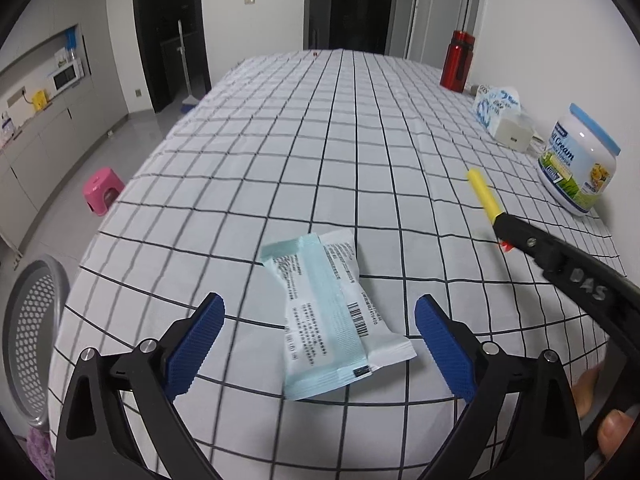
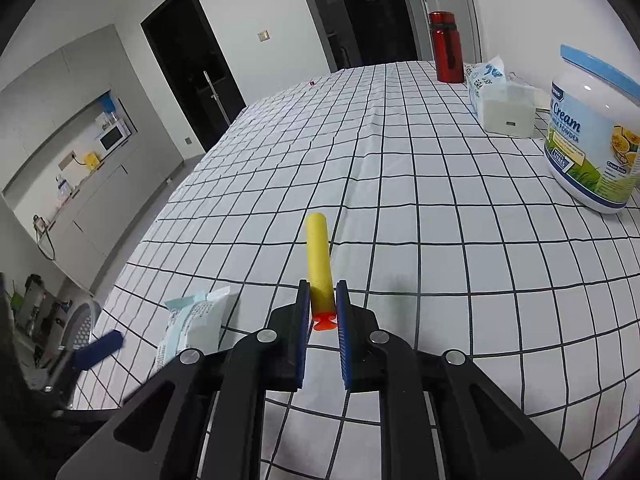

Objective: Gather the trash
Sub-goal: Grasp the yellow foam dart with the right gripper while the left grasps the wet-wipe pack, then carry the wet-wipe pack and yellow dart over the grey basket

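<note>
A pale blue and white snack wrapper point(image 1: 334, 320) lies flat on the checked tablecloth point(image 1: 340, 140). My left gripper point(image 1: 320, 320) hangs just over it, open wide, one blue pad on each side and neither touching it. My right gripper point(image 2: 323, 308) is shut on a yellow foam dart point(image 2: 319, 264) with an orange tip, held above the cloth and pointing away. In the left wrist view the dart point(image 1: 483, 191) sticks out of the right gripper's black fingers at the right. The wrapper point(image 2: 196, 322) shows at the lower left of the right wrist view.
A grey perforated bin point(image 1: 32, 340) stands off the table's left edge. Along the right side stand a milk powder jar point(image 1: 580, 160), a tissue pack point(image 1: 496, 106), a white box point(image 1: 514, 132) and a red bottle point(image 1: 456, 60). A pink stool point(image 1: 102, 190) sits on the floor.
</note>
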The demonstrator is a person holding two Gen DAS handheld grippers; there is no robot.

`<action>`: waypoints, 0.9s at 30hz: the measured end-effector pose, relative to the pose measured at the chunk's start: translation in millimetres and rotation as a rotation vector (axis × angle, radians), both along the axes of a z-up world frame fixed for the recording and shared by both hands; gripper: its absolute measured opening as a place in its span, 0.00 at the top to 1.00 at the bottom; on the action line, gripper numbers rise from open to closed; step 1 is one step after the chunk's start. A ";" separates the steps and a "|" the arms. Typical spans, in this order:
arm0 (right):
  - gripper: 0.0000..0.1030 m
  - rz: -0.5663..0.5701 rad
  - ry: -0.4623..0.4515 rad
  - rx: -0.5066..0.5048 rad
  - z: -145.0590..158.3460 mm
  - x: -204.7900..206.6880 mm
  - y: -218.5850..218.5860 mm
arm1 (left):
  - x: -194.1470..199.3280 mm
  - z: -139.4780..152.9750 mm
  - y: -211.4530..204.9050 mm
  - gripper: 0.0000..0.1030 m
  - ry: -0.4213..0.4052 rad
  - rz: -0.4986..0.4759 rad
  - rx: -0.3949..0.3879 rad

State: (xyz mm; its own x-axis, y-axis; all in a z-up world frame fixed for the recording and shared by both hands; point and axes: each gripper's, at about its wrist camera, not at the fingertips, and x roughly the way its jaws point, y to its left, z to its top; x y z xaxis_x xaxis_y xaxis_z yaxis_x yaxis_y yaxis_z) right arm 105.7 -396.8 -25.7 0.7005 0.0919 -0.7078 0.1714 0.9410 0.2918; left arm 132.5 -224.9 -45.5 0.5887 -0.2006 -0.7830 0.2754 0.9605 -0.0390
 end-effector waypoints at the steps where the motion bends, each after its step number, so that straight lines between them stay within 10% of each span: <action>1: 0.87 0.000 -0.002 0.003 0.7 -0.6 -0.5 | 2.0 -2.6 -1.8 0.09 0.004 0.005 0.006; 6: 0.87 0.006 -0.005 0.014 1.1 -1.0 -0.6 | 12.5 -15.5 -7.4 0.11 0.018 0.029 0.031; 11: 0.88 0.009 -0.009 0.014 1.8 -1.5 0.7 | 17.2 -24.1 -3.2 0.46 0.065 0.019 0.023; 27: 0.87 0.044 0.000 0.003 -0.6 -6.6 39.2 | -17.5 17.6 79.1 0.47 -0.043 0.078 0.031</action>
